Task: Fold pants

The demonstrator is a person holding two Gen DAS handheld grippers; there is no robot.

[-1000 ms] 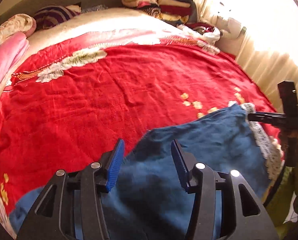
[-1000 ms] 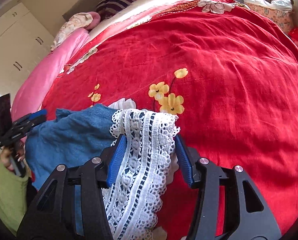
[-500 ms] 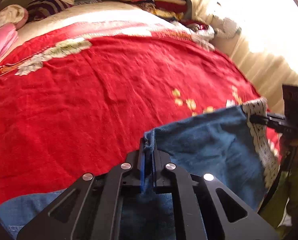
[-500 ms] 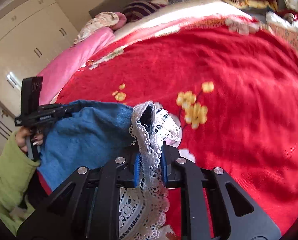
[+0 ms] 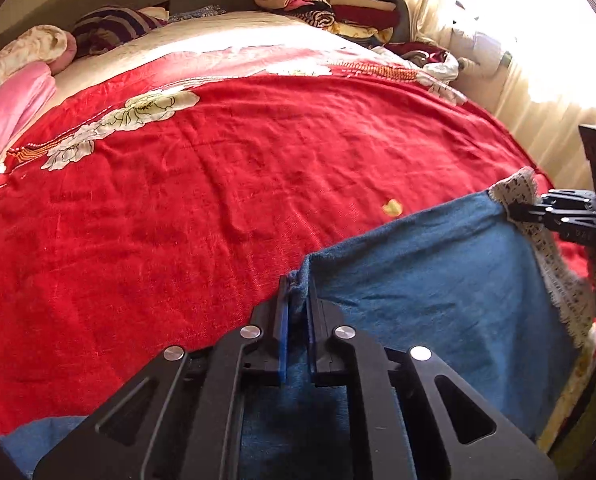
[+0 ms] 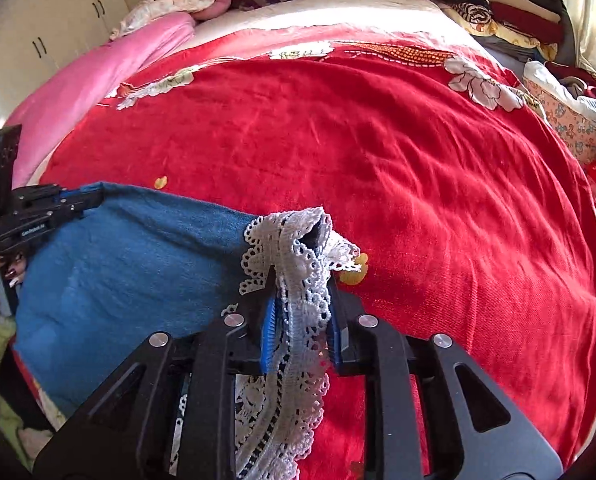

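Observation:
The pants (image 5: pixel 438 292) are blue with a white lace hem (image 6: pixel 302 276). They hang stretched between my two grippers above the near edge of the red blanket (image 5: pixel 238 184). My left gripper (image 5: pixel 298 280) is shut on the blue corner of the pants. It also shows at the left of the right wrist view (image 6: pixel 78 200). My right gripper (image 6: pixel 302 276) is shut on the lace hem. It shows at the right of the left wrist view (image 5: pixel 518 210). The lower part of the pants is hidden behind the grippers.
The bed carries a pink quilt (image 6: pixel 98 76) on the left, pillows (image 6: pixel 178 0) at the head and a stack of folded clothes (image 5: pixel 338 4) at the far right corner. A bright curtained window (image 5: pixel 538 60) is on the right. White wardrobe doors (image 6: pixel 58 20) stand at the left.
Both grippers went from open to shut on the pants, the left on the blue edge and the right on the lace hem. They have lifted the fabric off the blanket and pulled it taut.

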